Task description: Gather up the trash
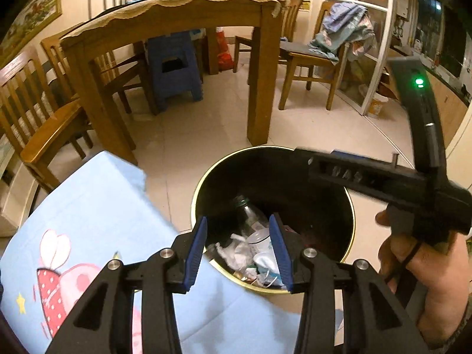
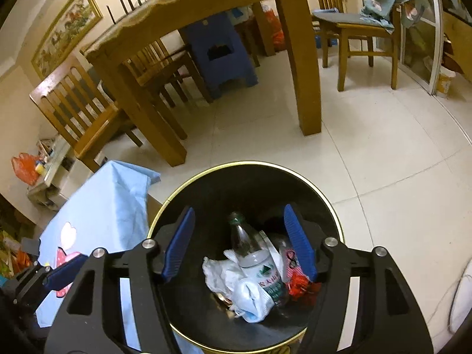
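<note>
Hovering over a black bin (image 2: 330, 206), both grippers, left (image 1: 239, 252) and right (image 2: 240, 243), hold empty, open fingers. A bottle (image 2: 253, 258) and wrappers lie inside. Lift straight up, clearing the rim.

Glossy black bin (image 2: 236, 188) with brassy metal rim, clear plastic bottle (image 2: 250, 250), crumpled paper (image 2: 221, 271), wooden table (image 2: 301, 59), glossy floor tiles (image 2: 383, 162)

both views downward over bin (image 1: 274, 159)

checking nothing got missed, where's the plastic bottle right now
The plastic bottle lies inside the black trash bin, neck up, between crumpled white tissue on its left and a red wrapper on its right, in both views.
</note>
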A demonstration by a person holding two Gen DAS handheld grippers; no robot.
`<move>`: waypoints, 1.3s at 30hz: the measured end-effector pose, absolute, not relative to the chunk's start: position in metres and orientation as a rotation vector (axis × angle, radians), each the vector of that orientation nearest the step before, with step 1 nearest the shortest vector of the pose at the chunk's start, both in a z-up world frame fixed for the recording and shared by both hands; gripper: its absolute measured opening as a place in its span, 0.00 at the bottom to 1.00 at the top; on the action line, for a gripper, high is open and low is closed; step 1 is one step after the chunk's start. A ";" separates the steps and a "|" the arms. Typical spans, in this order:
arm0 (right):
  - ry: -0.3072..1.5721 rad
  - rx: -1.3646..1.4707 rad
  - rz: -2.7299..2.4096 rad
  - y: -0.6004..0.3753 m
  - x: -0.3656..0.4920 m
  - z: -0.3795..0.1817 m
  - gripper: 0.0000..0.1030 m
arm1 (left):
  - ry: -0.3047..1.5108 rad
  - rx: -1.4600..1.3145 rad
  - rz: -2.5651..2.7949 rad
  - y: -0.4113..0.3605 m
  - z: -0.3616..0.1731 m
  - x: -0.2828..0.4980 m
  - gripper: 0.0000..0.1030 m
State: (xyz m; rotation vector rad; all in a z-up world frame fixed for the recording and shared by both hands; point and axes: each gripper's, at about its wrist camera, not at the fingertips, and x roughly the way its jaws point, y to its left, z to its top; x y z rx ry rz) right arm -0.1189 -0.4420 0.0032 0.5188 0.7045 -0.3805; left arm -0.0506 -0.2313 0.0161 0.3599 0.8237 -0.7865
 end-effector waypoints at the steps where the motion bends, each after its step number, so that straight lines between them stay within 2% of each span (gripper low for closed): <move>1: 0.676 0.494 -0.368 -0.434 -0.121 0.009 0.66 | 0.821 0.353 -0.768 -0.225 0.019 -0.052 0.49; 2: 0.674 0.472 -0.347 -0.423 -0.119 0.011 0.70 | 0.814 0.348 -0.743 -0.215 0.022 -0.053 0.54; 3: 0.692 0.449 -0.325 -0.410 -0.115 0.010 0.76 | 0.795 0.351 -0.693 -0.200 0.026 -0.054 0.64; 4: 0.711 0.430 -0.304 -0.399 -0.113 0.009 0.77 | 0.778 0.354 -0.648 -0.187 0.030 -0.055 0.68; 7: 0.747 0.367 -0.219 -0.350 -0.105 0.008 0.79 | 0.773 0.313 -0.551 -0.142 0.043 -0.053 0.69; 8: 0.744 0.350 -0.200 -0.333 -0.106 0.010 0.81 | 0.773 0.297 -0.520 -0.127 0.046 -0.051 0.70; 9: 0.736 0.334 -0.178 -0.313 -0.109 0.012 0.89 | 0.764 0.284 -0.465 -0.105 0.050 -0.052 0.73; 11: 0.729 0.316 -0.139 -0.282 -0.111 0.015 0.94 | 0.745 0.274 -0.385 -0.074 0.055 -0.054 0.78; 13: 0.733 0.311 -0.083 -0.252 -0.111 0.019 0.94 | 0.730 0.260 -0.298 -0.040 0.060 -0.058 0.87; 18: 0.769 0.348 -0.006 -0.189 -0.102 0.037 0.95 | 0.718 0.199 -0.164 0.029 0.074 -0.068 0.93; 21: 0.837 0.340 0.010 -0.153 -0.096 0.046 0.95 | 0.725 0.159 -0.114 0.066 0.080 -0.074 0.93; 27: 0.789 0.174 0.051 -0.081 -0.108 0.073 0.95 | 0.708 0.082 -0.059 0.117 0.089 -0.092 0.93; 39: 0.776 0.086 0.046 -0.059 -0.121 0.083 0.95 | 0.720 0.053 -0.052 0.131 0.089 -0.103 0.93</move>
